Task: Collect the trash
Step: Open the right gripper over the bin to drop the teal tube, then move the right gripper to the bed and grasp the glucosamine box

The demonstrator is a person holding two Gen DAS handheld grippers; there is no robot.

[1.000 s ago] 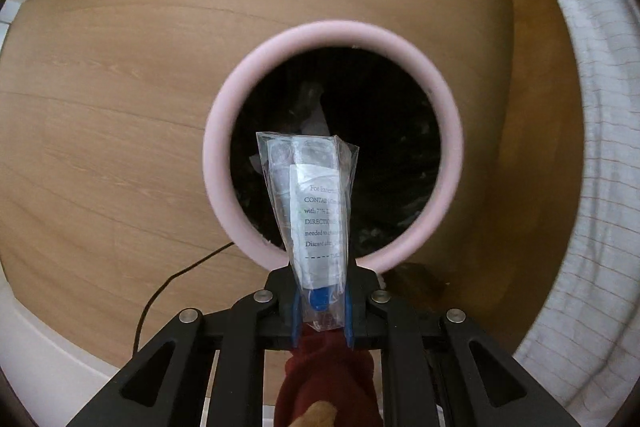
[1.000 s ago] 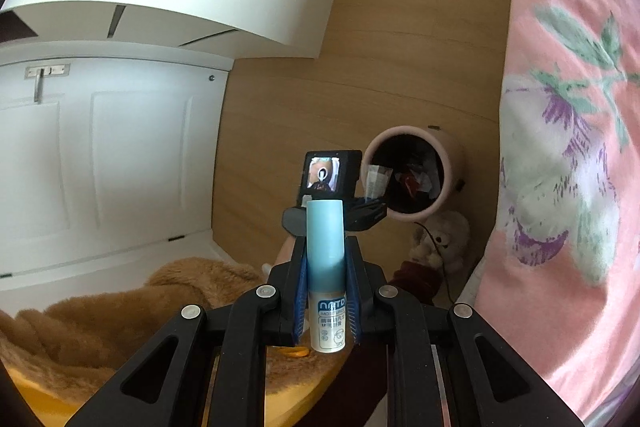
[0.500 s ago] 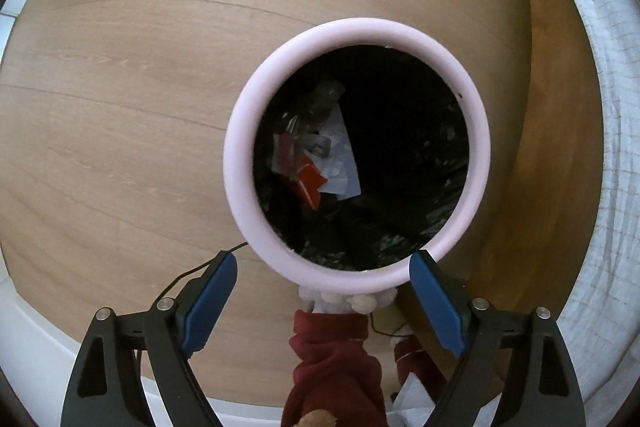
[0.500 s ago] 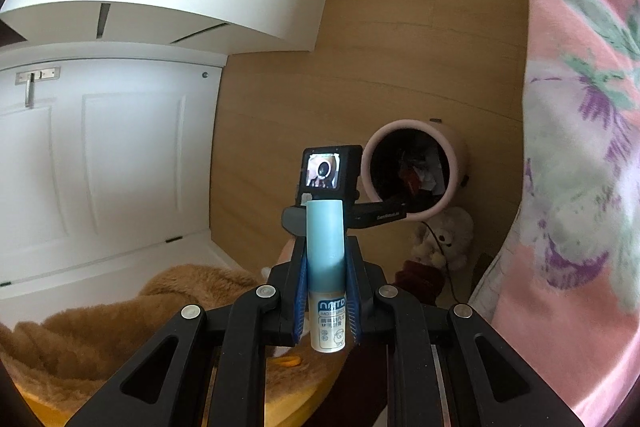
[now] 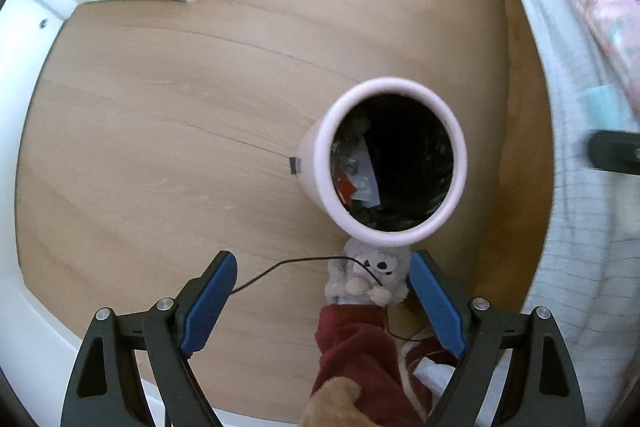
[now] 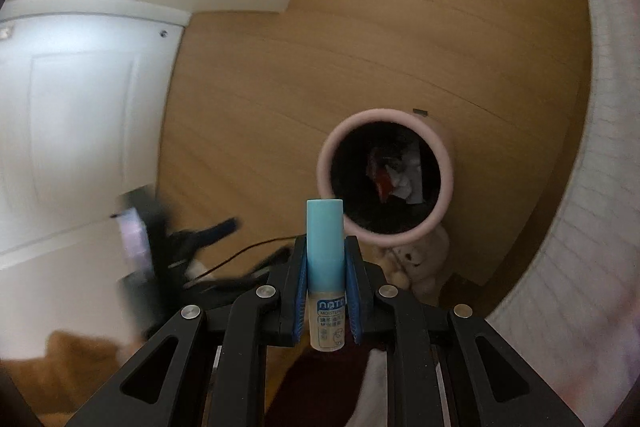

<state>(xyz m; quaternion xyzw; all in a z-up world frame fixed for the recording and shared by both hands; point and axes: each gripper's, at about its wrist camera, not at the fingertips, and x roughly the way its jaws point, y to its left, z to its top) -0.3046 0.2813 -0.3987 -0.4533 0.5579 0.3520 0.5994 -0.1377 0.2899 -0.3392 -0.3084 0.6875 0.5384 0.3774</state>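
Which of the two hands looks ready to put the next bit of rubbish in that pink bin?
The right. The right gripper is shut on a blue-capped tube and points toward the mouth of the pink bin. The left gripper is open and empty, so it has nothing to drop.

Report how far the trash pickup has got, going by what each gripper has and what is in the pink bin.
Done: the pink bin already holds scraps, white and red pieces among them, and the left gripper hangs with its jaws open and empty. In hand: the right gripper is shut on a blue-capped tube, pointing towards the bin's opening. Left: dropping that tube in. No other loose trash shows on the wooden floor.
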